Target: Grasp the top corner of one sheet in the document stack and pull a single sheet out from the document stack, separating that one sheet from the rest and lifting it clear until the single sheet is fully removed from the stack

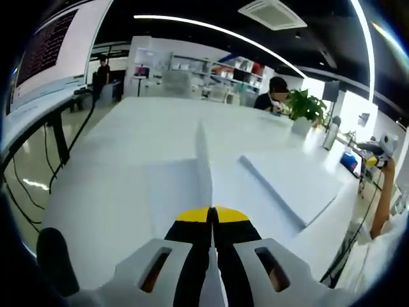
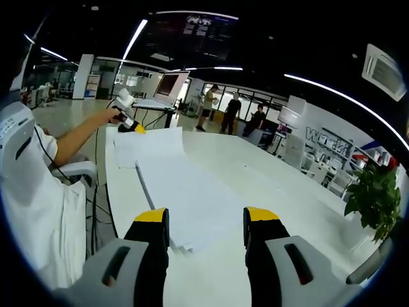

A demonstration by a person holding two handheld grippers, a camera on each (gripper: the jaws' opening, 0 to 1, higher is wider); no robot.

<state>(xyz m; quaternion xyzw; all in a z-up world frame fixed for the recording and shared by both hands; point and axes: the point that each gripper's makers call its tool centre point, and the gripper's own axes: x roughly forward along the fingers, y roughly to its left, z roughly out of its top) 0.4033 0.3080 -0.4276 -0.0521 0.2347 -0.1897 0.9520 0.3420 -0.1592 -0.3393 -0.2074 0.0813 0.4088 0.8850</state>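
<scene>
Sheet [image 1: 203, 167] pinched edge-on in left tool [image 1: 211, 216], jaws pressed together, lifted off bench [image 1: 128, 128]. Right tool [image 2: 206, 224] spread above near end of stack [image 2: 192, 204].

Left gripper [image 1: 211, 214]: jaws pressed together, held out at the end of an extended bare forearm [image 2: 80, 137].
Right gripper [image 2: 206, 220]: jaws spread wide apart.

Open-plan office or lab: long white counter [image 1: 140, 141], ceiling light strips [image 2: 339, 96], ceiling air-con unit [image 1: 271, 13], shelving [image 1: 239, 70] at 12 o'clock, potted plant [image 1: 305, 105], monitor [image 2: 171, 84], people standing [image 2: 230, 112].
</scene>
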